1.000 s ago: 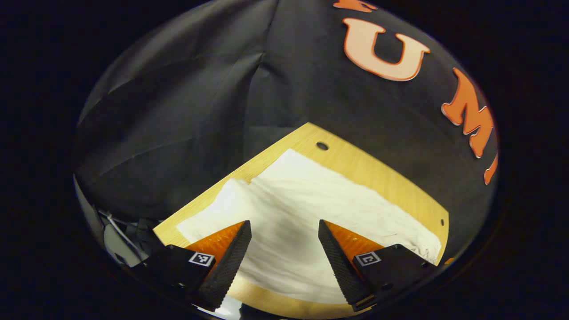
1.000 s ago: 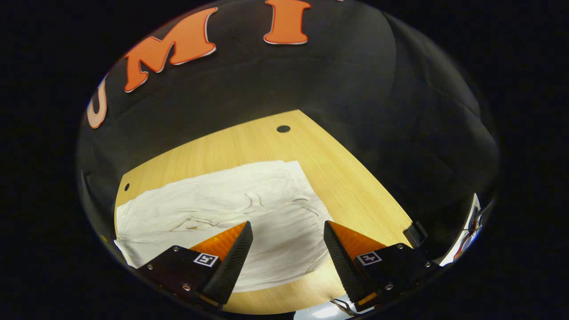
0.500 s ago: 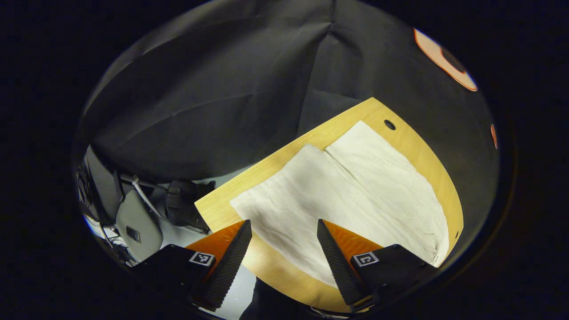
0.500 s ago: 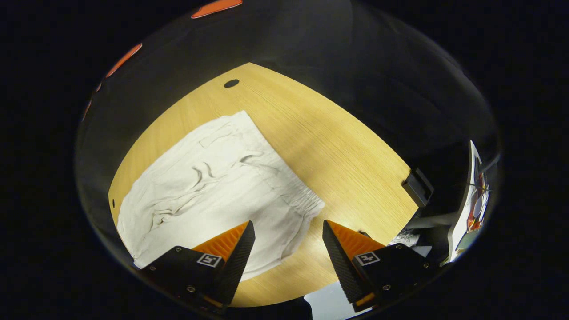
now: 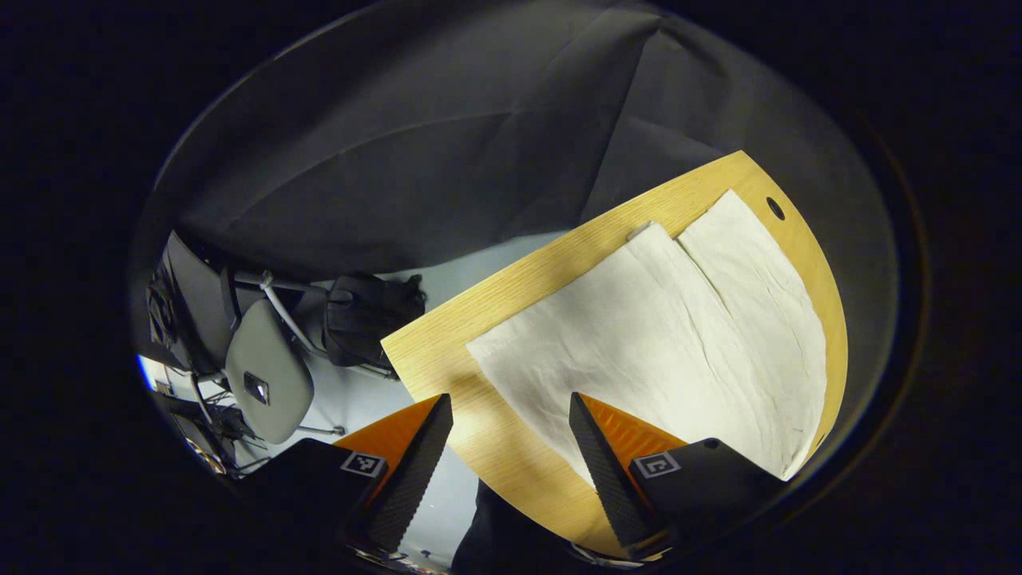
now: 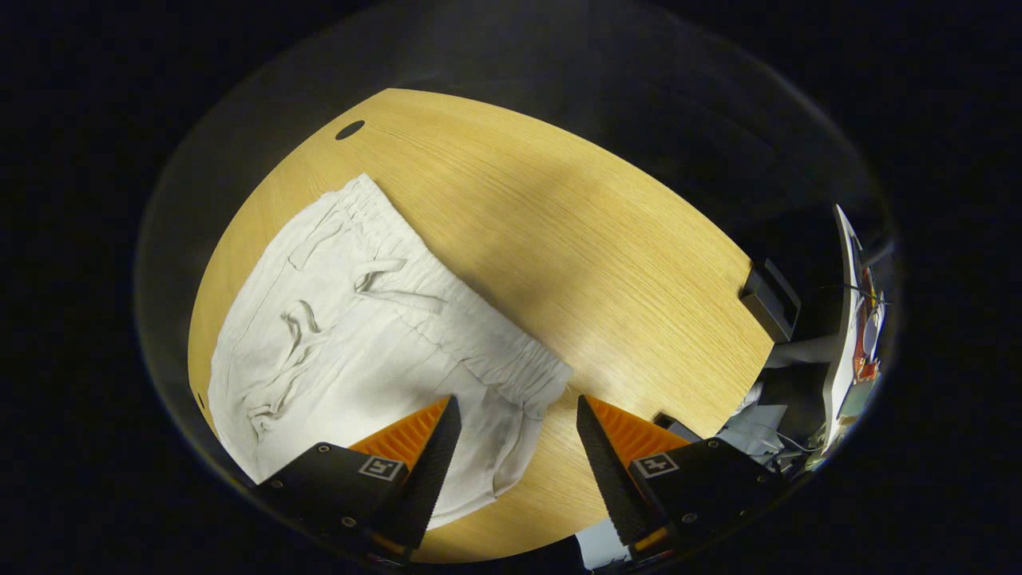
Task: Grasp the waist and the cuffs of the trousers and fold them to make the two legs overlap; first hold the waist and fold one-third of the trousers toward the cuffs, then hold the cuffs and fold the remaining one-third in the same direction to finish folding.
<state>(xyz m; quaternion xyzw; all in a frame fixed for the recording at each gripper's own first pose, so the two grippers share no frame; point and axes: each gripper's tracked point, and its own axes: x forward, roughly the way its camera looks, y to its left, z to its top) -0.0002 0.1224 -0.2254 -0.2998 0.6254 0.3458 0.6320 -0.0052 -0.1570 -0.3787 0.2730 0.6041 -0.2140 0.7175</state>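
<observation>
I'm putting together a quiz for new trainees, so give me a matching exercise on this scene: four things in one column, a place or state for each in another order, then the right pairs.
Things:
1. trousers
2. left hand-held gripper
3. grey chair
4. round hole

Places or states:
A. on the floor beside the table
B. spread flat, legs side by side
C. near the tabletop's far edge
D. open, holding nothing

Pairs: 1-B, 2-D, 3-A, 4-C
</observation>
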